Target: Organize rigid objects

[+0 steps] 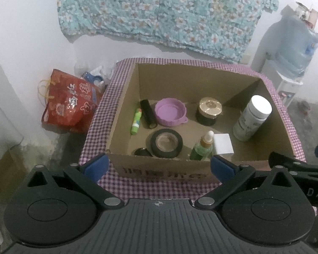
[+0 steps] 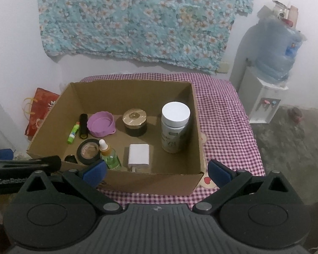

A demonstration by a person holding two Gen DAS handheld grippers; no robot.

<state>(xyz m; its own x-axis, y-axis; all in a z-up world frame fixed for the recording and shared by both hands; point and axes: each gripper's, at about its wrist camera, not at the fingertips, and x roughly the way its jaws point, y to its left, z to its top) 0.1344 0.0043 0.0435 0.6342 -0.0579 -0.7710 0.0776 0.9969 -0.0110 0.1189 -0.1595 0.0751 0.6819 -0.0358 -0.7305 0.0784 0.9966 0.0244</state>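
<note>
An open cardboard box (image 1: 125, 105) (image 2: 197, 131) stands on a purple checked cloth (image 1: 159, 188) (image 2: 224, 114). Inside it lie a white-capped bottle (image 1: 252, 117) (image 2: 174, 127), a gold-lidded dark jar (image 1: 208, 111) (image 2: 134, 121), a purple lid (image 1: 169, 111) (image 2: 100, 126), a black tape roll (image 1: 166, 142) (image 2: 88, 151), a green dropper bottle (image 1: 203, 147) (image 2: 108, 154), a white block (image 1: 222, 142) (image 2: 138, 155), a black tube (image 1: 148, 114) (image 2: 83, 126) and a green glue stick (image 1: 136, 121) (image 2: 73, 134). My left gripper (image 1: 159, 165) and right gripper (image 2: 156, 171) are both open and empty, in front of the box.
A red gift bag (image 1: 70, 101) (image 2: 39, 110) sits on the floor left of the table. A water dispenser (image 1: 290, 63) (image 2: 267, 80) stands at the right by the wall. A floral cloth (image 1: 163, 10) hangs on the wall behind.
</note>
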